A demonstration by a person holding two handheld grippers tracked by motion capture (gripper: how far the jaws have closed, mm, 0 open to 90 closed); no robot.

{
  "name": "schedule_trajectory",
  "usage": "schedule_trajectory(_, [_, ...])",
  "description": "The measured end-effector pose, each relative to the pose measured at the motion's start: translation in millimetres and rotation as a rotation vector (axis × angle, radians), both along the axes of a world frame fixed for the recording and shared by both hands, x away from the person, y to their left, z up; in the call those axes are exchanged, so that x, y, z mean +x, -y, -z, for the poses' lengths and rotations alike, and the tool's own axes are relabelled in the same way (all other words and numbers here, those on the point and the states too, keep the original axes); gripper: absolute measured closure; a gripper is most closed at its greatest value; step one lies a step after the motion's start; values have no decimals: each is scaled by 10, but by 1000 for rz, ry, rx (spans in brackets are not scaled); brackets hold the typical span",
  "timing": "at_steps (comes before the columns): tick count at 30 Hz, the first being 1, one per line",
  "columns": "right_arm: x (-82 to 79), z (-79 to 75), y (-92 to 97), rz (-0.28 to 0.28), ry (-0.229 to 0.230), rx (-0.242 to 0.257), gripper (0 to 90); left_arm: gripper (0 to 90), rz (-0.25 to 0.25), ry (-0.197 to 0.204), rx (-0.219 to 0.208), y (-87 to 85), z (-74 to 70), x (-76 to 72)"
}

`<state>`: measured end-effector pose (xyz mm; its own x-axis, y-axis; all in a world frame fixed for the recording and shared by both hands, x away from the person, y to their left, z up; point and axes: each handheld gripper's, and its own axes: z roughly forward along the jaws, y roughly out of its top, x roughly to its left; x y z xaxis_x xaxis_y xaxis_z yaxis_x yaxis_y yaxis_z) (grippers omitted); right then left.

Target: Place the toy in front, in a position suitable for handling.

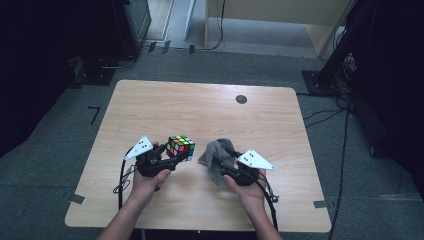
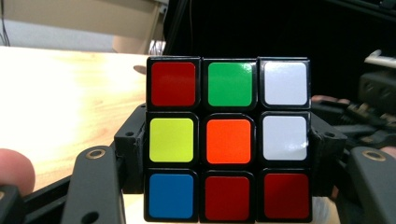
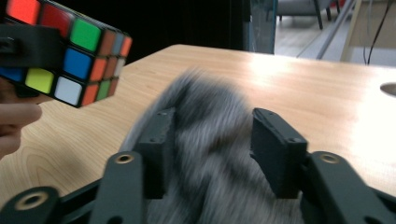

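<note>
Your left gripper [image 2: 229, 186] has its fingers [image 2: 133, 154] closed on the puzzle cube [image 2: 229, 140], one pad on each side face, so the cube sits clamped and lifted clear of the table [image 1: 210, 107]. In the left gripper view the face toward the camera is scrambled: red, green and white along the top, yellow, orange and white across the middle, blue and two reds along the bottom. The stickers are glossy and flat, set in a hard black plastic frame with sharp, square edges.

Your right gripper [image 3: 215, 144] has its fingers [image 3: 275, 149] parted about halfway, with the grey cloth [image 3: 210, 154] bunched up between them. The cloth looks soft, fuzzy and limp, and it is blurred in the right gripper view; the pads appear to stand slightly off it, so I judge it loose rather than pinched.

From the high view, the cube [image 1: 180, 147] and the cloth [image 1: 216, 159] are near each other, not touching, over the near middle of the pale wood-grain table.

As a judgement: the cube is picked up and presented, the cloth is at hand, but wiping the cube has yet to happen. A firm hold on the cloth comes first.
</note>
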<state>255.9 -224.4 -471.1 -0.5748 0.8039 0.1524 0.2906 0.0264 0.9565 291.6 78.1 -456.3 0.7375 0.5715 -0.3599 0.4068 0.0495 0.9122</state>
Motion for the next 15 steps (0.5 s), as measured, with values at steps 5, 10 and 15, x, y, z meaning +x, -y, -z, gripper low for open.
schedule_trajectory(5, [-30,-53,-6,-36,48,-12,416,340,17,-44,43,-19,63,63])
schedule_trajectory(10, [-82,-24,-161,-167,115,-33,372,341,55,-79,34,-33,32,95])
schedule_trajectory(15, [-129,-8,-273,-248,206,-45,344,341,95,-102,6,-70,0,119])
